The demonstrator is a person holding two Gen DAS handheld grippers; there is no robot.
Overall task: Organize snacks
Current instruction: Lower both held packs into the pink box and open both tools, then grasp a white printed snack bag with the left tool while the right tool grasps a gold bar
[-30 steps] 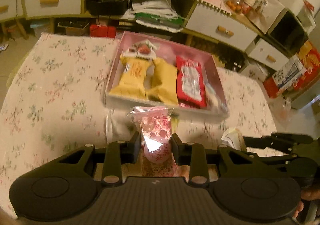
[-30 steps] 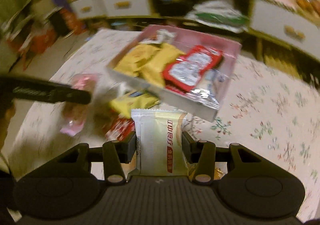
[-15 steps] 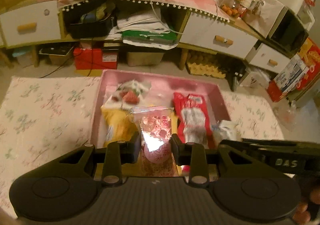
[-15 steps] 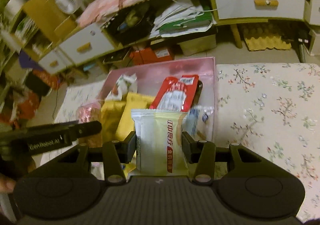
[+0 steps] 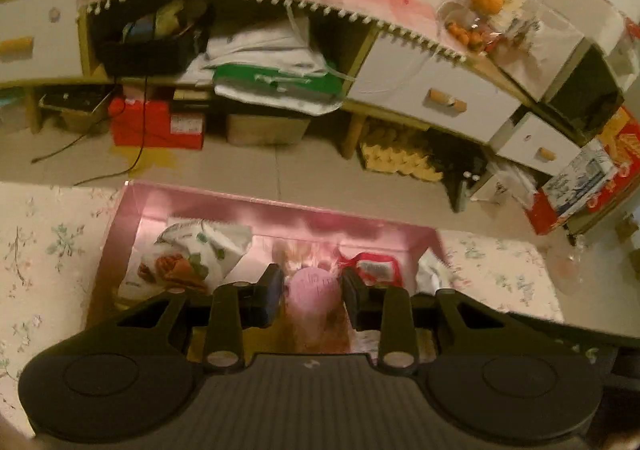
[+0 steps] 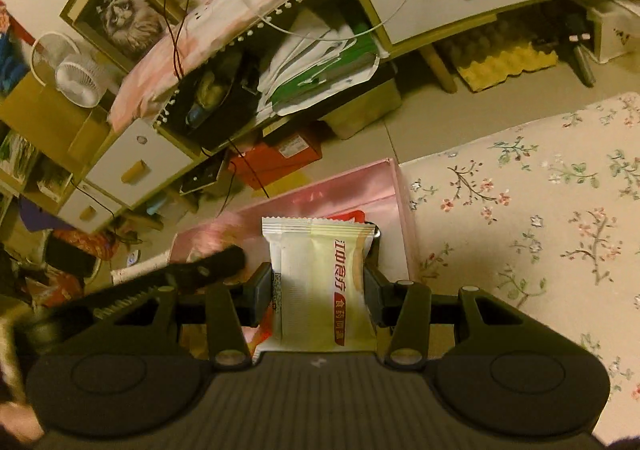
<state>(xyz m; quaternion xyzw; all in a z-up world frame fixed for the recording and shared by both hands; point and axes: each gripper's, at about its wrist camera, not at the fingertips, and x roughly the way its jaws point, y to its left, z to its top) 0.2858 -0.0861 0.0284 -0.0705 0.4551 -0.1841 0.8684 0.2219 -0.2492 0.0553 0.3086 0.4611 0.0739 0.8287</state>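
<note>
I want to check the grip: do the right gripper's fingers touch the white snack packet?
Touching. The right wrist view shows both fingers pressed against the sides of the white snack packet.

Our left tongs (image 5: 312, 292) angled down, jaws just easing apart; our right tongs (image 6: 318, 286) angled down, clamped tight.

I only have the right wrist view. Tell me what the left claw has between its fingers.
Observer: A pink snack packet. The left claw has just been opening around it, above the pink box.
Operator: Report what lies in the box's left end.
Observer: A white pouch with a red picture on it, lying flat on the bottom.
</note>
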